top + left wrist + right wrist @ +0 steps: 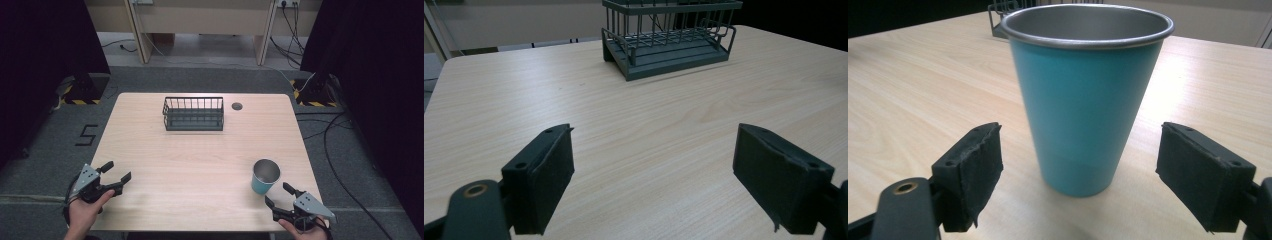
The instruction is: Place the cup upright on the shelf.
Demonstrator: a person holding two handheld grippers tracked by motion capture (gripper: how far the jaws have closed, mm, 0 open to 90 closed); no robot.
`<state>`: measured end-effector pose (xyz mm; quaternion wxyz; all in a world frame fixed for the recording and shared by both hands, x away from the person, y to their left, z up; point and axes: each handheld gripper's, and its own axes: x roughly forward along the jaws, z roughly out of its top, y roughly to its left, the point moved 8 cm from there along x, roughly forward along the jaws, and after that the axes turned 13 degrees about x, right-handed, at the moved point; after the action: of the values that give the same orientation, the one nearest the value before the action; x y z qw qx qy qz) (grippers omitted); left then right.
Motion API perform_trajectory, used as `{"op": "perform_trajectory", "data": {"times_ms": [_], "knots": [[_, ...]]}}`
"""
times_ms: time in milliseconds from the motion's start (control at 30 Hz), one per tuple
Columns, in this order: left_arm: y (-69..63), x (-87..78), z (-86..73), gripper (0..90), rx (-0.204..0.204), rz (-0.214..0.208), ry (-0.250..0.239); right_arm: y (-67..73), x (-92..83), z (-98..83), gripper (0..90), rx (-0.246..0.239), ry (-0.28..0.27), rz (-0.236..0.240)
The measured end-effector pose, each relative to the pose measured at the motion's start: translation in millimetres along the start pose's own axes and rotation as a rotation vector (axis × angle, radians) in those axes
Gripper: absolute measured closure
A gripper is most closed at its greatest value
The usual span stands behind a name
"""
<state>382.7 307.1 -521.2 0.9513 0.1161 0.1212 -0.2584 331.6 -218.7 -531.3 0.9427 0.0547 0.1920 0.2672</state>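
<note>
A teal cup point(264, 176) with a metal rim and inside stands upright near the table's front right. In the right gripper view the cup point(1087, 95) rises just ahead of my right gripper point(1078, 175), whose jaws stand wide apart on either side without touching it. From above, my right gripper point(278, 195) sits just in front of the cup, open. A dark wire basket point(193, 113) rests at the back centre of the table. My left gripper point(116, 170) hovers open at the front left corner, nothing between its jaws, facing the basket point(669, 37) far ahead.
The light wooden table point(190, 160) has a small round dark cap point(237, 106) right of the basket. Cables trail over the floor at the right, and black curtains hang on both sides. A desk stands beyond the table.
</note>
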Motion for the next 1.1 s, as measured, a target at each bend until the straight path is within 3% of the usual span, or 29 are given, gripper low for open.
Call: {"op": "perform_trajectory", "data": {"times_ms": [200, 600, 1100], "knots": [[-3.2, 4.4, 0.2, 16.1, 0.022, -0.01, -0.003, -5.6, -6.6, -6.6, 19.9, 0.026, -0.001, -0.025], [-3.0, 4.3, -0.8, 16.5, 0.019, -0.017, -0.007, -1.5, -10.0, -3.8, 19.3, 0.06, -0.011, -0.034], [-3.3, 3.9, 0.1, 16.6, 0.018, -0.019, -0.013, 3.0, 5.1, 9.0, 18.7, 0.08, -0.013, -0.034]]}}
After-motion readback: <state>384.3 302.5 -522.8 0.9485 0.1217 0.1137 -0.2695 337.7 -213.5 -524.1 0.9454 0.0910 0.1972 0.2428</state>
